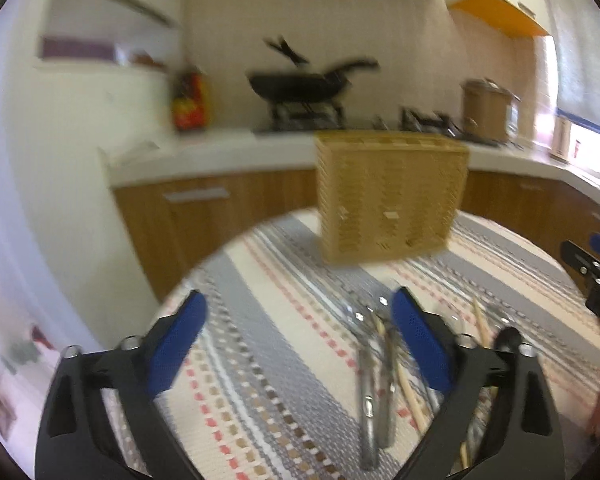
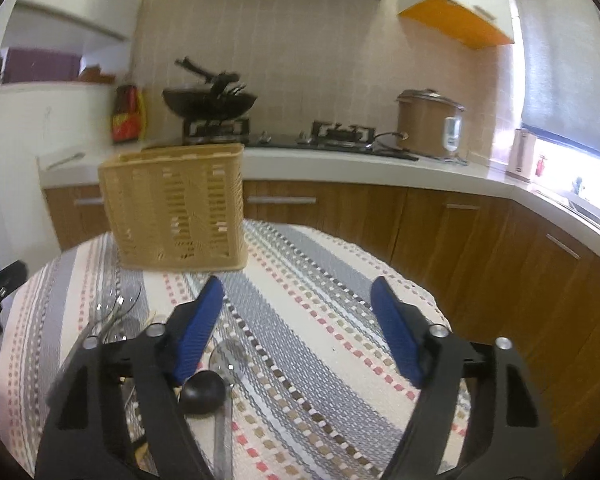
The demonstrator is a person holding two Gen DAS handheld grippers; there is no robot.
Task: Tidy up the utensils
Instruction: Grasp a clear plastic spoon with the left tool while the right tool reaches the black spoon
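A kitchen counter with a stove runs behind a round table under a striped cloth (image 2: 320, 280). A woven utensil holder (image 1: 388, 196) stands at its far side, empty as far as shows. Loose utensils (image 1: 374, 380) lie near, between the two grippers. The left gripper (image 1: 300, 344) and right gripper (image 2: 296, 328) both hover with fingers spread, pinching nothing. The task seems barely begun; next, one gripper must settle over a single utensil.

No legible text anywhere; perhaps lettering on the red-and-yellow packet (image 2: 129, 114), too blurred to read.
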